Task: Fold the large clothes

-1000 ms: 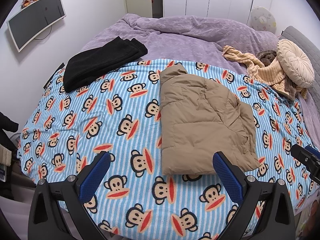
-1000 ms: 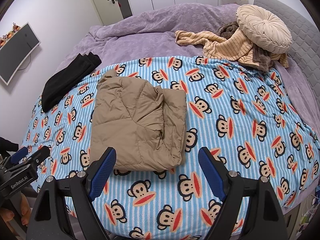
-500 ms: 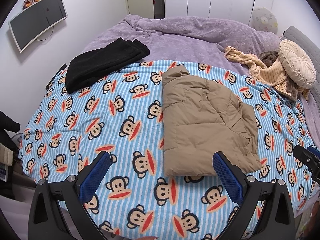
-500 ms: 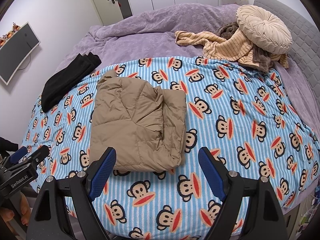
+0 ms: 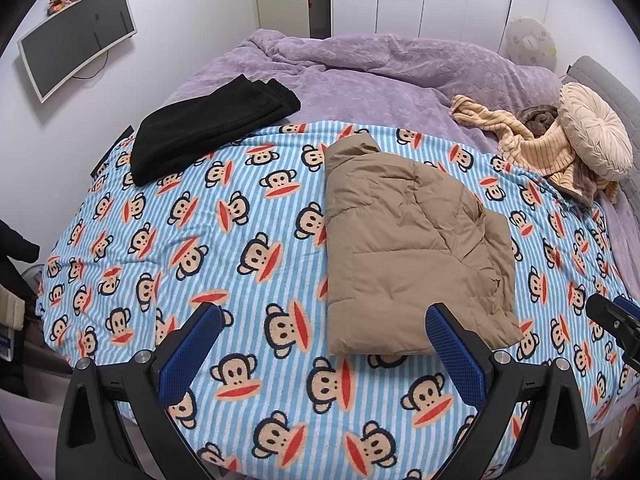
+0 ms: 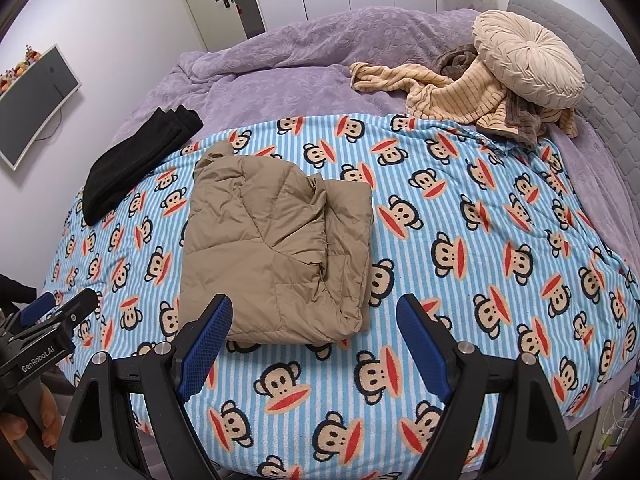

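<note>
A tan puffer jacket (image 5: 408, 240) lies folded into a rough rectangle on the blue striped monkey-print blanket (image 5: 200, 240); in the right wrist view the jacket (image 6: 272, 248) sits left of centre. My left gripper (image 5: 320, 344) hovers open above the blanket's near edge, its right finger (image 5: 452, 348) over the jacket's near hem. My right gripper (image 6: 312, 336) is open too, its left finger (image 6: 208, 336) over the jacket's near edge. Neither holds anything. The left gripper (image 6: 48, 320) shows at the far left of the right wrist view.
A folded black garment (image 5: 208, 136) lies at the blanket's far left. A striped beige garment (image 5: 520, 140) and a round cream cushion (image 5: 592, 136) rest at the far right by the grey headboard. A purple duvet (image 5: 380, 68) covers the bed's far side. A monitor (image 5: 76, 52) hangs on the left wall.
The left gripper has drifted slightly back and up, so the bed sits a little lower in its view. The right gripper and the jacket have not moved.
</note>
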The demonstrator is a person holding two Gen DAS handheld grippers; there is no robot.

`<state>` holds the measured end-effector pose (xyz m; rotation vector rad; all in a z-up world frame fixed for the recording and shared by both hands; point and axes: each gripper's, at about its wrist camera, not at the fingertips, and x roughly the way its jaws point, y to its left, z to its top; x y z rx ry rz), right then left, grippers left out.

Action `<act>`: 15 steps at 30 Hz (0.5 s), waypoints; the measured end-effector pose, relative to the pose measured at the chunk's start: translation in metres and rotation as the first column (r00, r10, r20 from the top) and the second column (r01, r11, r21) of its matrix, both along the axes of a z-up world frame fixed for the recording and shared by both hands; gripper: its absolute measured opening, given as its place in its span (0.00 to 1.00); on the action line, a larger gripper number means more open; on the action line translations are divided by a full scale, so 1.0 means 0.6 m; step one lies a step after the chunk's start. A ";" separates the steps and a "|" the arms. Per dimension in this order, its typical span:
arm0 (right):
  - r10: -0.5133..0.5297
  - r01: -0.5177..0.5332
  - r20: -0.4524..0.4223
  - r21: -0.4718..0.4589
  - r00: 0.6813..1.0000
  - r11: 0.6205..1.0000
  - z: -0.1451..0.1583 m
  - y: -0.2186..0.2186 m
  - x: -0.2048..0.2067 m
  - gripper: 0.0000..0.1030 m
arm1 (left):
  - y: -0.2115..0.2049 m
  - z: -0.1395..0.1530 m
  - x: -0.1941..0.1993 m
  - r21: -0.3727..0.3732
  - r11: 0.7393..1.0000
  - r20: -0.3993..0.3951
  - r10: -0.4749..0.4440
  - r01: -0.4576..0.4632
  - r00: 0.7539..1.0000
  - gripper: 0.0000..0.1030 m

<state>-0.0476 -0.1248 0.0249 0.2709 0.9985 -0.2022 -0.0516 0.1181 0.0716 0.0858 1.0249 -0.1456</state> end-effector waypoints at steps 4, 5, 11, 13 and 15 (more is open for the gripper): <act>0.000 0.000 0.000 0.000 1.000 1.000 0.000 0.000 0.000 0.84 | 0.001 0.000 0.001 -0.001 1.000 0.000 0.001 -0.001 1.000 0.99; -0.001 0.001 0.000 -0.001 1.000 1.000 0.001 0.001 0.000 0.84 | 0.001 -0.001 0.002 0.000 1.000 0.000 0.001 -0.001 1.000 0.99; -0.001 0.001 -0.002 0.001 1.000 1.000 0.000 0.000 0.000 0.84 | 0.004 -0.002 0.005 -0.004 1.000 -0.007 0.007 -0.007 1.000 0.99; -0.001 0.001 -0.003 0.001 1.000 1.000 0.001 0.000 0.001 0.84 | 0.004 -0.002 0.005 -0.008 1.000 -0.001 0.005 -0.005 1.000 0.99; 0.000 0.000 -0.002 0.001 1.000 1.000 0.001 -0.001 0.001 0.84 | 0.003 -0.001 0.004 -0.005 1.000 0.004 0.003 -0.003 1.000 0.99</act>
